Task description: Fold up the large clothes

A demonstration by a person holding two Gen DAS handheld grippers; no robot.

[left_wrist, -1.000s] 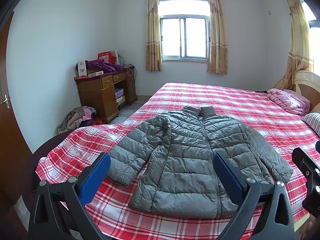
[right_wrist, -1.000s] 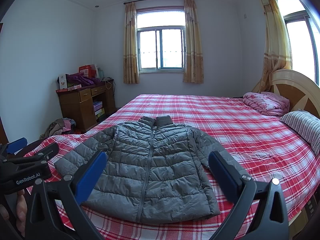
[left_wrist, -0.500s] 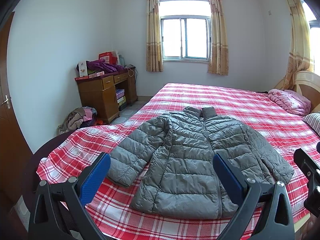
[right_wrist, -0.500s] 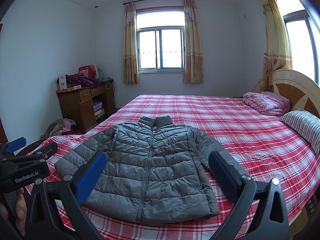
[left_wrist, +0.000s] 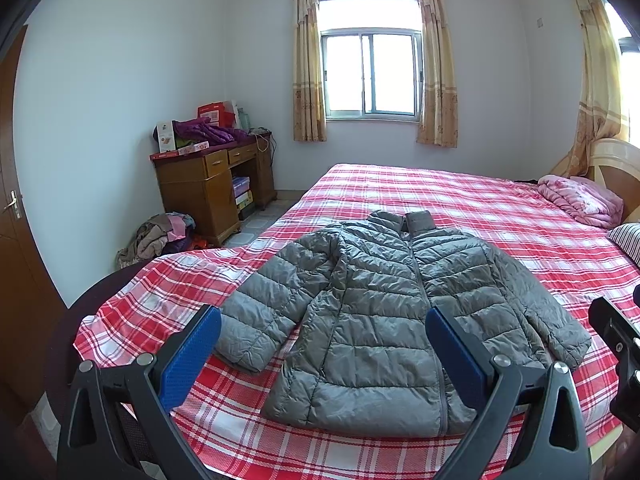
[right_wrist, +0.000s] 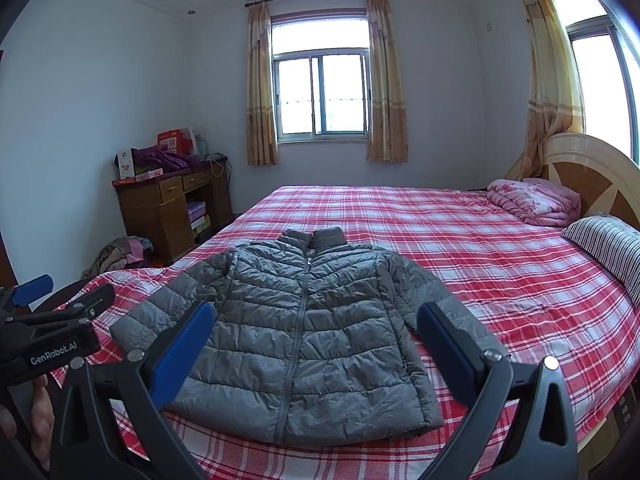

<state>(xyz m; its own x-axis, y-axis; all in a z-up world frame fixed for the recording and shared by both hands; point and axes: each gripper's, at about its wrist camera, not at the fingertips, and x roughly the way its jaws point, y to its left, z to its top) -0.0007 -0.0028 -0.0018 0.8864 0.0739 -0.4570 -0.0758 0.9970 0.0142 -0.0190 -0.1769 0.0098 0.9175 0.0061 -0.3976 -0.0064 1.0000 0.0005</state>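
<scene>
Spread flat, zipped, front up on the red plaid bedsheet (left_wrist: 460, 200), the grey quilted puffer jacket (left_wrist: 384, 320) looks light, soft and slippery, best pinched at a cuff or hem corner by the left gripper (left_wrist: 324, 344) and right gripper (right_wrist: 316, 340), both spread wide and empty.

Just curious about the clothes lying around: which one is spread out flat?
The grey quilted puffer jacket on the red plaid bed; the purple jacket and floor pile are bunched up.

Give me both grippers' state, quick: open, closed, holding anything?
Left gripper: open, holding nothing, above the grey jacket.
Right gripper: open, holding nothing.
</scene>
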